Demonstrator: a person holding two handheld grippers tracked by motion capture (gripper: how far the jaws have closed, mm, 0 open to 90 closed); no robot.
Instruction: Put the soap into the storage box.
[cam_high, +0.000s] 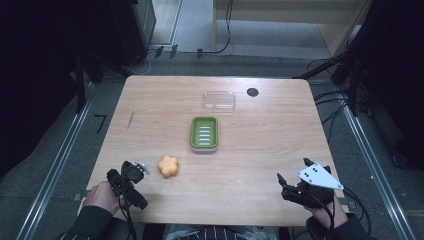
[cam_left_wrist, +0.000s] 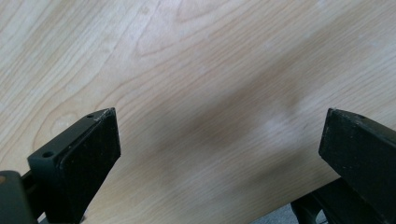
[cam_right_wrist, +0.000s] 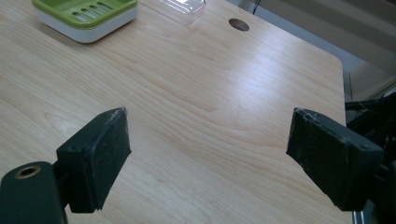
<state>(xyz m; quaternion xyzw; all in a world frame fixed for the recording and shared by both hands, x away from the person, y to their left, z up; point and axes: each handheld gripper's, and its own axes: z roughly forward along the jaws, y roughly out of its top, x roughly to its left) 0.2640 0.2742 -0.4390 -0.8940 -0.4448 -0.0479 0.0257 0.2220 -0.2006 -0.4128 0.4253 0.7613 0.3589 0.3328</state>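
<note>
A green soap dish (cam_high: 204, 133) with a slotted insert sits at the middle of the wooden table (cam_high: 260, 150); its corner appears at the top left of the right gripper view (cam_right_wrist: 86, 16). An orange flower-shaped soap (cam_high: 168, 166) lies near the front left. My left gripper (cam_high: 134, 169) rests just left of the soap, pointed down at bare wood, jaws wide apart and holding nothing (cam_left_wrist: 219, 135). At the front right, my right gripper (cam_high: 295, 172) stands open over bare table (cam_right_wrist: 210, 140).
A clear plastic lid (cam_high: 219, 100) lies behind the dish, also seen in the right gripper view (cam_right_wrist: 180, 8). A round dark cable hole (cam_high: 252, 92) is at the back right. Cables and metal rails run along the floor on both sides of the table.
</note>
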